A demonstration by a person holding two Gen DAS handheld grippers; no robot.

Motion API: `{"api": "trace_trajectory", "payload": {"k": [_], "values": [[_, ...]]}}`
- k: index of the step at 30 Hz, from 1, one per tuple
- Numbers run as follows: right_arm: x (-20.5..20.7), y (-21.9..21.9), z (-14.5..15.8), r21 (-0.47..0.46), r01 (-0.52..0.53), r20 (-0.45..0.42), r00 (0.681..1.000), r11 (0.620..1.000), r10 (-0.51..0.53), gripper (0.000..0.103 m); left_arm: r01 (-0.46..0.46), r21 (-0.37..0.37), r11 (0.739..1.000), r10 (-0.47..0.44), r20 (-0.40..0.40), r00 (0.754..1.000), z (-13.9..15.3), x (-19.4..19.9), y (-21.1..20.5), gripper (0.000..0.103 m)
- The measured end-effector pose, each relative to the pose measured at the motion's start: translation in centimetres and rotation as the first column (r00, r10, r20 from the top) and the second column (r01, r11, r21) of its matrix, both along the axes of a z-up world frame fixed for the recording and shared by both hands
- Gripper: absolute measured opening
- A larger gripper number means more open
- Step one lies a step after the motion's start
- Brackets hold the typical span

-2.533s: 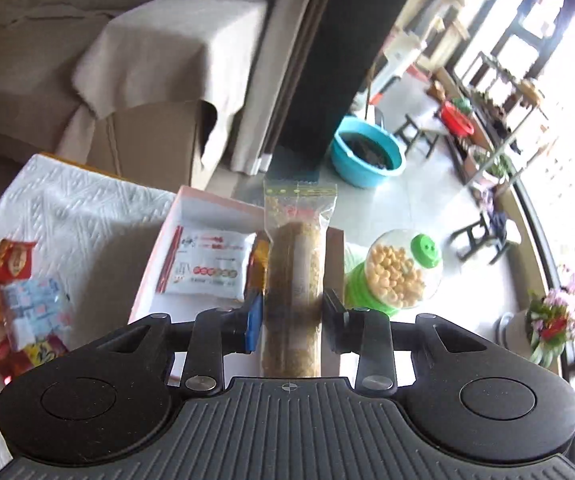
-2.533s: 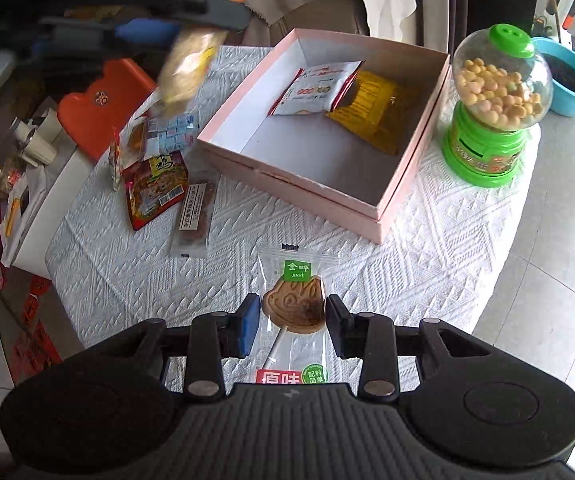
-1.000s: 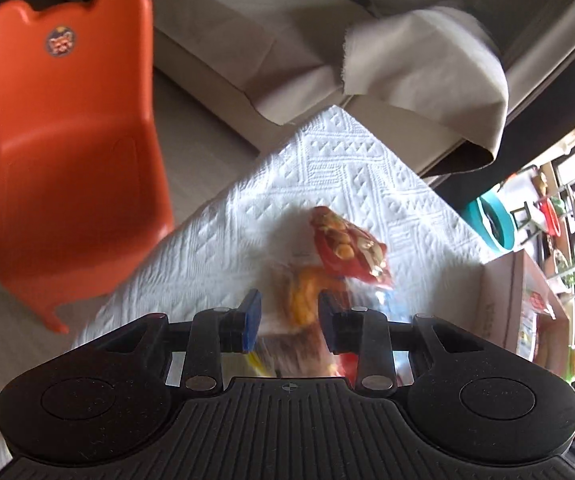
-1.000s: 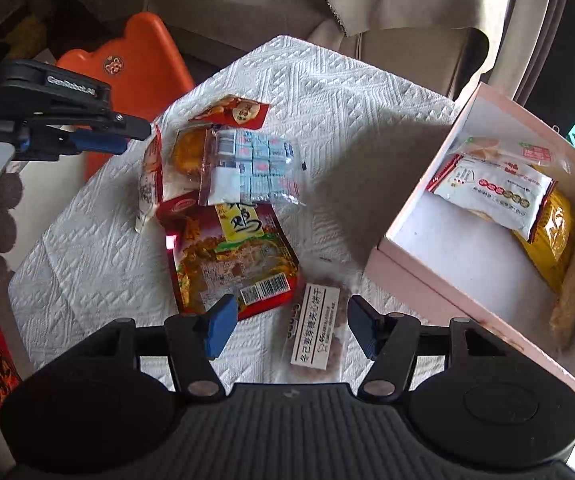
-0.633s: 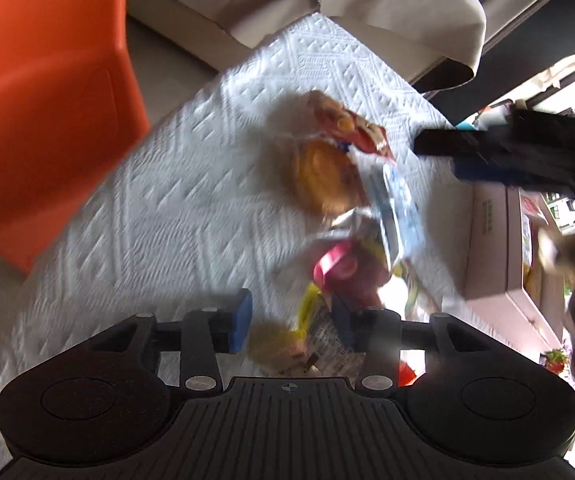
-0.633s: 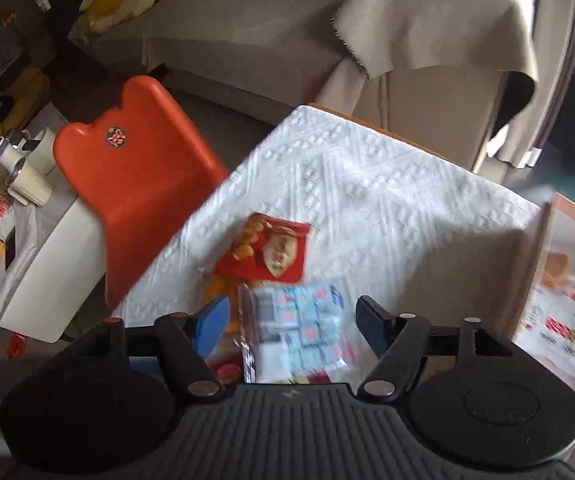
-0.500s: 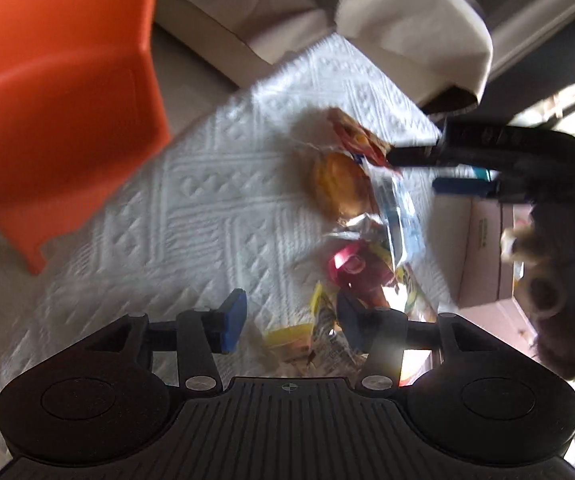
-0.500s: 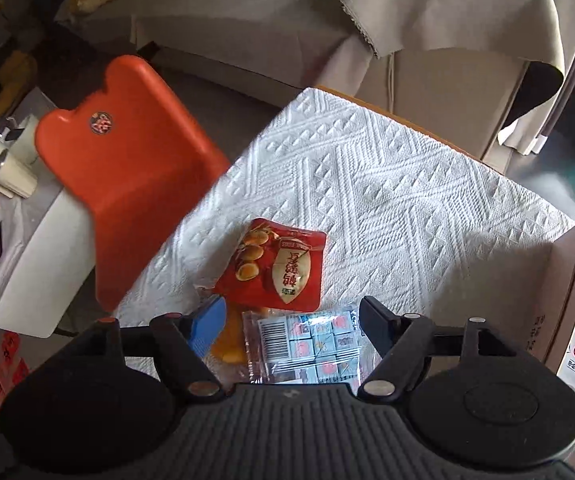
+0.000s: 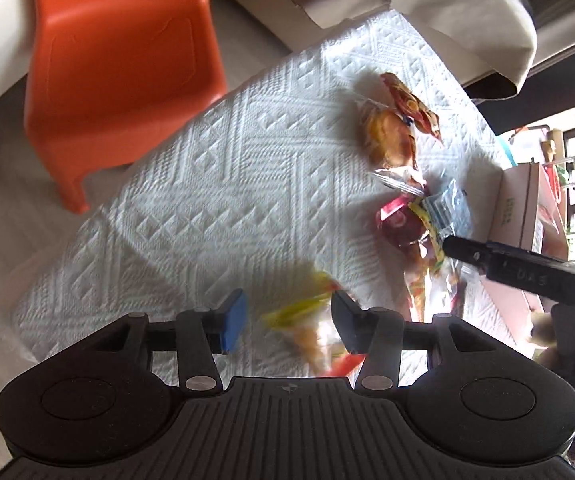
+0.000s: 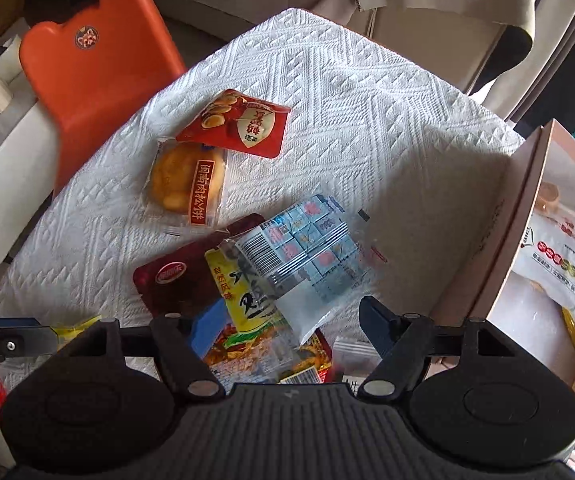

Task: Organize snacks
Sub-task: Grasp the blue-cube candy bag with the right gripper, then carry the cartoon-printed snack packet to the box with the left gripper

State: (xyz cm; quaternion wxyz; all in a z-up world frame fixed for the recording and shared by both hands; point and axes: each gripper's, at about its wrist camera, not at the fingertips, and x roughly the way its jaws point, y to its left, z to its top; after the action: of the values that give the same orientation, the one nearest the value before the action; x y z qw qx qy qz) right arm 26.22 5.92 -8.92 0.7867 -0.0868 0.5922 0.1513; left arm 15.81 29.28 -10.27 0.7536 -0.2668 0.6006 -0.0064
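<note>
White tablecloth now fills view (box sidelined).

A blurred yellow snack packet is seen between the left fingers; a clear bag of blue candies is lying tilted just ahead of the right fingers.

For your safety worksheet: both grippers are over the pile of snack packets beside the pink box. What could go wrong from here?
1. The right gripper, jaws apart, straddles the clear bag of blue candies, which overlaps the red-and-yellow packet; closing might catch both.
2. The left gripper, jaws apart, is over a blurred yellow packet; the right one works close by, so they could collide.
</note>
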Motion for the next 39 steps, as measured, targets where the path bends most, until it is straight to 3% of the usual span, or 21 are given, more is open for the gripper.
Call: {"api": "trace_trajectory", "payload": {"k": [4,7,10,14,19,22,24,28,31,35,37,38,39], "values": [[0.0,-0.8,1.5,0.067,0.077,0.007,0.997,0.995,-0.078,0.074,-0.050,-0.005,0.999,0.050,0.010,0.999,1.0,-1.1,-1.1,0.052],[1.5,-1.3,1.6,0.120,0.188,-0.053,0.982,0.975,-0.183,0.074,-0.111,-0.045,0.993,0.110,-0.031,0.993,0.4,-2.0,-1.9,0.052],[3.2,-2.1,1.0,0.168,0.342,-0.157,0.935,0.924,-0.318,0.074,-0.134,-0.064,0.989,0.130,-0.067,0.989,-0.9,-2.1,-2.9,0.052],[4.9,-1.9,-0.9,0.133,0.508,-0.226,0.852,0.851,-0.473,0.075,-0.166,-0.073,0.983,0.163,-0.049,0.985,-1.9,-0.8,-3.1,0.052],[6.0,-0.7,-2.3,0.002,0.559,-0.147,0.821,0.829,-0.552,0.077,-0.082,-0.011,0.997,0.083,0.030,0.996,-1.7,2.3,-3.9,0.052],[5.9,-1.1,-2.9,-0.001,0.600,-0.129,0.793,0.800,-0.596,0.079,0.016,0.047,0.999,-0.017,0.028,0.999,-1.6,3.4,-5.0,0.052],[5.9,-0.8,-2.9,-0.005,0.577,-0.114,0.811,0.817,-0.574,0.079,0.082,0.093,0.992,-0.086,0.037,0.996,-1.4,3.3,-5.8,0.053],[5.1,0.6,-2.1,0.019,0.428,-0.071,0.902,0.904,-0.425,0.062,0.210,0.178,0.961,-0.220,0.041,0.975,-1.0,3.1,-7.8,0.054],[3.8,0.9,-1.0,0.035,0.314,-0.037,0.949,0.949,-0.312,0.060,0.278,0.235,0.931,-0.293,0.031,0.955,-0.9,3.1,-9.3,0.060],[1.1,-0.5,0.2,0.032,0.217,0.019,0.976,0.976,-0.217,0.060,0.316,0.296,0.901,-0.335,0.015,0.942,-1.2,3.2,-11.3,0.075],[-0.5,-1.9,0.7,0.041,0.203,0.020,0.979,0.978,-0.204,0.060,0.302,0.331,0.894,-0.326,0.016,0.945,-1.3,3.1,-12.1,0.073],[-1.2,-2.6,1.0,0.049,0.201,0.019,0.979,0.978,-0.202,0.060,0.288,0.347,0.892,-0.314,0.019,0.949,-1.3,3.0,-12.3,0.066],[-2.1,-3.6,1.2,0.061,0.200,0.021,0.979,0.978,-0.202,0.060,0.269,0.354,0.896,-0.297,0.026,0.955,-1.2,2.7,-12.4,0.064]]}}
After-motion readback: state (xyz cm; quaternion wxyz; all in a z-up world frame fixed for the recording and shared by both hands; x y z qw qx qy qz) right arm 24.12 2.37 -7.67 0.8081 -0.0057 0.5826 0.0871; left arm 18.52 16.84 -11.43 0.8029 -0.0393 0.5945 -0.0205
